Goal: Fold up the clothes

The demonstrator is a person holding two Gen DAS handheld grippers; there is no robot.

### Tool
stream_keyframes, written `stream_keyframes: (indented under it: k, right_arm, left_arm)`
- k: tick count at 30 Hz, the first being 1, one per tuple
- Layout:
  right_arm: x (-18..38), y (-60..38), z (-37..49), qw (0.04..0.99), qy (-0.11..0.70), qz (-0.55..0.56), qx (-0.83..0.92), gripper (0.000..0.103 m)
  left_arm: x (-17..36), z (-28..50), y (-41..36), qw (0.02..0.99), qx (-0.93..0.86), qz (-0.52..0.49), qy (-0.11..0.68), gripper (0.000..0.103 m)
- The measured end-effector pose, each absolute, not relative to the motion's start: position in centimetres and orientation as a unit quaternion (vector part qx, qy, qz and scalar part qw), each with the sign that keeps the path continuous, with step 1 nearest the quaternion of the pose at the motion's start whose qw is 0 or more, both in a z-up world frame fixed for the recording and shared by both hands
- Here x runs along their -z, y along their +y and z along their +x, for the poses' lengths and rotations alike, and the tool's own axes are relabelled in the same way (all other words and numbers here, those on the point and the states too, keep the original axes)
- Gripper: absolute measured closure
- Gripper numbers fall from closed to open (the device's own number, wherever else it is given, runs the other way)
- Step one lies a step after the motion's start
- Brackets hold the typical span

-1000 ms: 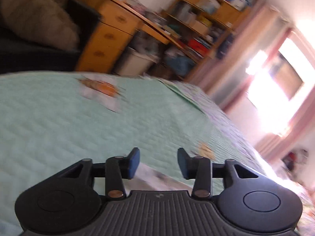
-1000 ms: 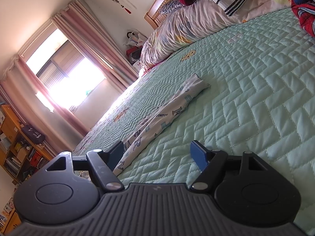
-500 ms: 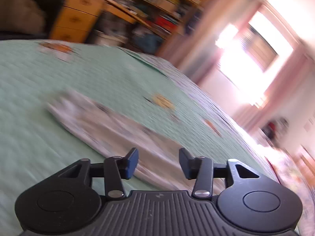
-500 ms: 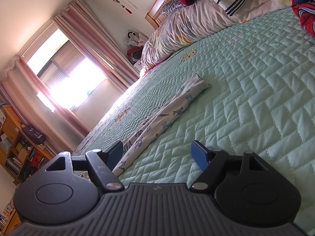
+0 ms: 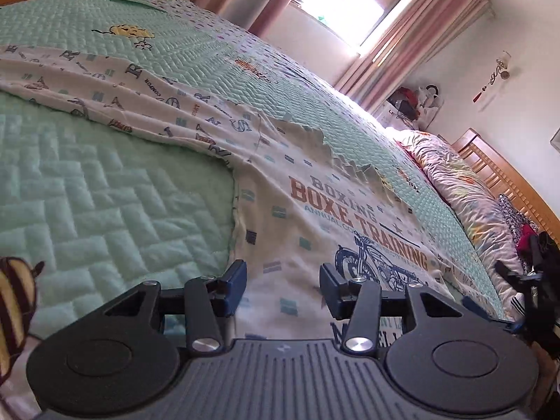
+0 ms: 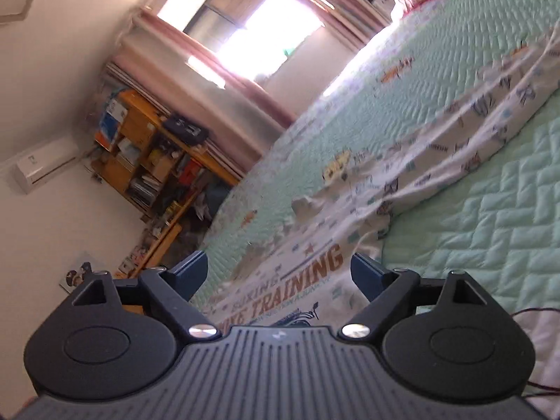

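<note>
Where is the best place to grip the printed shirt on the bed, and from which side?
Probably the shirt's side hem, just ahead of the open left gripper, approached low from the near bed edge; the fabric lies flat, so only an edge gives the fingers something to pinch.

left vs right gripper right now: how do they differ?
Left gripper has a narrower jaw gap; right gripper stands much wider, its jaws having just been opening. Left looks along the shirt toward the headboard; right looks toward the bookshelf. Shared: both open, nothing pinched, both over the shirt's printed chest.
</note>
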State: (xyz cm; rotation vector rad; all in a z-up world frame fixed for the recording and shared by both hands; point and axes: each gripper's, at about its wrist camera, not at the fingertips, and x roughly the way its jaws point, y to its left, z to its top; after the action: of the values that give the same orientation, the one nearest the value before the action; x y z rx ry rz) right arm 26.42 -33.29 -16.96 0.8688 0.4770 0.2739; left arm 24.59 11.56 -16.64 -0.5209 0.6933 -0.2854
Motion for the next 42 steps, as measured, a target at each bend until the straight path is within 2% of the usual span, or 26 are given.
stream_keyframes:
  k: [1, 4, 8, 11, 15, 18, 22, 24, 27, 31, 32, 33, 36, 38, 40, 42]
  right_arm:
    - [18.0, -33.0, 27.6, 0.862, 0.261, 0.416, -0.126, 0.014]
    - [18.3, -32.3, 26.4, 0.872, 0.289, 0.369, -0.143, 0.018]
    - [17.4, -32.5, 19.7, 0.874, 0.327, 0.310, -0.179, 0.018]
    - [16.1, -32.6, 14.0, 0.879, 0.348, 0.271, -0.184, 0.018]
    - [13.0, -31.2, 9.3, 0.914, 0.302, 0.225, -0.154, 0.016]
    - [11.6, -28.1, 10.5, 0.918, 0.270, 0.215, -0.194, 0.013]
    - [14.0, -23.4, 14.0, 0.917, 0.322, 0.171, -0.165, 0.013]
    - [15.4, -22.6, 13.4, 0.920, 0.351, 0.110, -0.133, 0.016]
    - [15.6, -23.7, 9.3, 0.934, 0.335, 0.044, -0.118, 0.016]
    - [14.1, -26.7, 4.4, 0.943, 0.312, 0.093, -0.071, 0.015]
    - [13.6, -26.8, 3.9, 0.947, 0.298, 0.099, -0.072, 0.015]
    - [13.2, -26.3, 4.0, 0.952, 0.284, 0.090, -0.072, 0.014]
    - [12.8, -23.5, 6.2, 0.964, 0.257, 0.035, -0.064, 0.013]
    - [13.2, -21.7, 8.5, 0.966, 0.252, 0.011, -0.060, 0.013]
    - [13.9, -20.8, 10.1, 0.961, 0.268, -0.002, -0.068, 0.013]
    - [14.6, -21.2, 9.9, 0.954, 0.293, -0.019, -0.064, 0.013]
  left_arm:
    - [16.7, 23.9, 11.7, 0.898, 0.142, -0.246, 0.335, 0.054]
    - [16.2, 21.0, 11.8, 0.906, 0.145, -0.222, 0.329, 0.052]
    - [15.8, 16.7, 11.5, 0.921, 0.134, -0.179, 0.320, 0.050]
    - [14.9, 13.4, 10.5, 0.931, 0.120, -0.143, 0.313, 0.045]
    - [12.5, 10.6, 8.2, 0.948, 0.126, -0.090, 0.277, 0.026]
    - [11.3, 11.1, 5.8, 0.951, 0.149, -0.047, 0.265, 0.021]
    - [13.9, 12.6, 4.9, 0.930, 0.137, -0.029, 0.341, 0.022]
    - [14.8, 11.2, 6.2, 0.928, 0.141, -0.030, 0.344, 0.029]
    - [14.3, 8.2, 7.8, 0.935, 0.118, -0.017, 0.333, 0.025]
    - [12.5, 6.6, 9.0, 0.946, 0.113, -0.053, 0.298, 0.025]
    - [12.0, 6.8, 8.6, 0.949, 0.116, -0.051, 0.287, 0.022]
    - [11.6, 7.3, 7.8, 0.951, 0.124, -0.045, 0.280, 0.018]
    - [11.9, 9.4, 5.0, 0.949, 0.150, -0.012, 0.279, 0.018]
    - [13.3, 10.7, 3.7, 0.940, 0.141, 0.006, 0.311, 0.019]
    - [14.7, 11.0, 3.9, 0.930, 0.120, 0.004, 0.348, 0.020]
    - [14.6, 9.6, 4.8, 0.931, 0.119, 0.003, 0.345, 0.020]
